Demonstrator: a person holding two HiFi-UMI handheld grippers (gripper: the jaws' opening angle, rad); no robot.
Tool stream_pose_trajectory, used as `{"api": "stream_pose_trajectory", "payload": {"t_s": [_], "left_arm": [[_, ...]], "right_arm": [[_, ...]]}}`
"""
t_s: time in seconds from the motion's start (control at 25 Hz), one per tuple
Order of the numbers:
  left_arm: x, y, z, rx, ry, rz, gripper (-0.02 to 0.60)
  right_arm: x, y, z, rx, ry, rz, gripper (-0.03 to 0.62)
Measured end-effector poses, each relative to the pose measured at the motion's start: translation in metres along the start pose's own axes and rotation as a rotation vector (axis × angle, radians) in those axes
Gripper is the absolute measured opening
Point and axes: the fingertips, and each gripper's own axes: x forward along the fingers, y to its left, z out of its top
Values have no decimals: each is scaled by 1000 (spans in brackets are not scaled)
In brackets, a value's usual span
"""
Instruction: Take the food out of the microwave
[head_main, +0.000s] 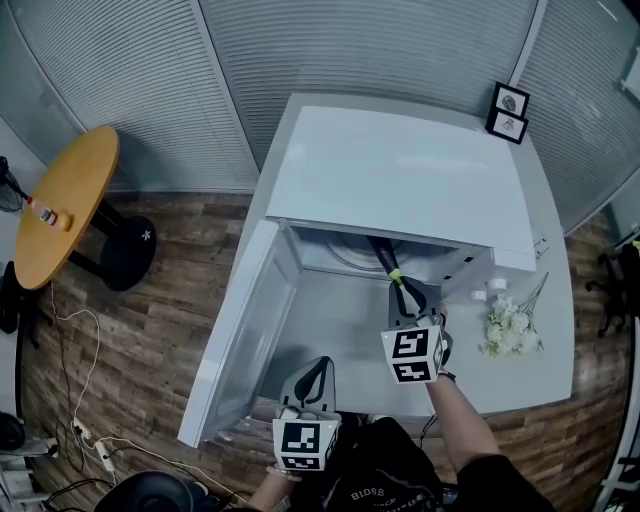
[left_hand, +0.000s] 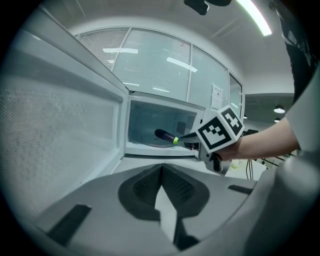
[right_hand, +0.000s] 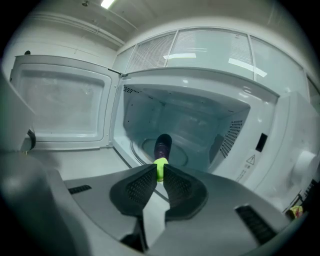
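A dark purple eggplant (right_hand: 162, 144) with a bright green stem end (right_hand: 160, 168) pokes out of the open white microwave (head_main: 400, 170), over its round turntable (right_hand: 182, 159). My right gripper (right_hand: 160, 170) is shut on the green stem end, at the front of the cavity. In the head view the eggplant (head_main: 384, 258) runs from the right gripper (head_main: 398, 287) back into the cavity. The left gripper view shows the eggplant (left_hand: 164, 135) level in front of the opening. My left gripper (head_main: 316, 366) hangs low in front of the microwave, shut and holding nothing, its fingertips (left_hand: 161, 168) touching.
The microwave door (head_main: 240, 320) stands swung open to the left. White flowers (head_main: 510, 325) lie on the counter to the right, and two small picture frames (head_main: 508, 110) stand behind. A round wooden table (head_main: 60, 200) is far left, with cables (head_main: 85, 400) on the floor.
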Motion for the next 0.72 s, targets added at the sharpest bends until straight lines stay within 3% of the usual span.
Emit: {"api": "stream_pose_trajectory", "payload": {"t_s": [0.72], "left_arm": [[13, -21, 4, -34, 5, -48, 8]], "right_arm": [[-64, 10, -28, -19, 4, 64, 38]]}}
